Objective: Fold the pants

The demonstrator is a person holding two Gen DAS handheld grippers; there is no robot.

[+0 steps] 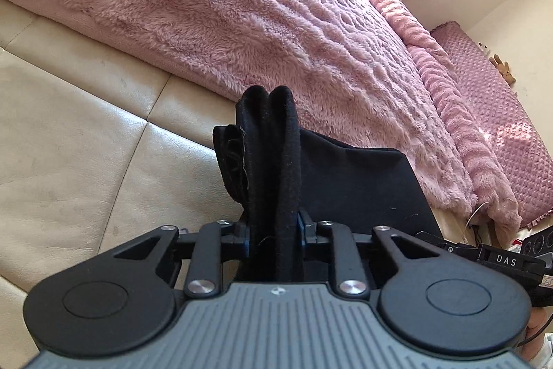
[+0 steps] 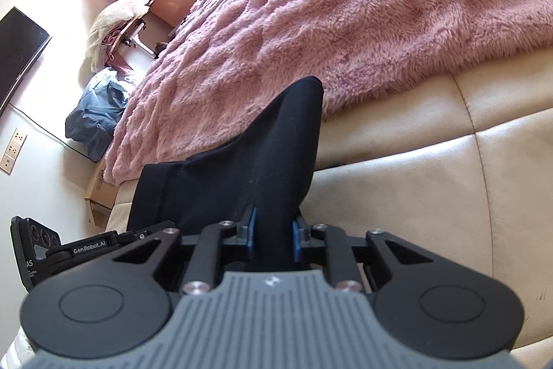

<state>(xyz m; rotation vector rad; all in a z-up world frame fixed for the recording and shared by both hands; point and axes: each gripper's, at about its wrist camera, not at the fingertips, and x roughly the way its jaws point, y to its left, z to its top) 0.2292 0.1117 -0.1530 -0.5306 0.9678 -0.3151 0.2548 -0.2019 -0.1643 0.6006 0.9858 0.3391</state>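
Note:
The black pants [image 1: 345, 182] hang stretched between my two grippers, above the beige leather bed end. My left gripper [image 1: 274, 230] is shut on a bunched, folded edge of the pants that sticks up past the fingers. My right gripper [image 2: 273, 230] is shut on the other end of the pants [image 2: 242, 168], whose cloth rises in a point past the fingers. The right gripper's body shows at the right edge of the left wrist view [image 1: 501, 258]. The left gripper's body shows at the left edge of the right wrist view [image 2: 69, 251].
A fluffy pink blanket [image 1: 242, 6] covers the bed beyond the beige leather panel [image 1: 69, 144]. In the right wrist view, a chair with clothes [image 2: 114, 26], a blue bundle [image 2: 96, 113], a cardboard box [image 2: 100, 185] and a dark screen [image 2: 17, 54] stand beside the bed.

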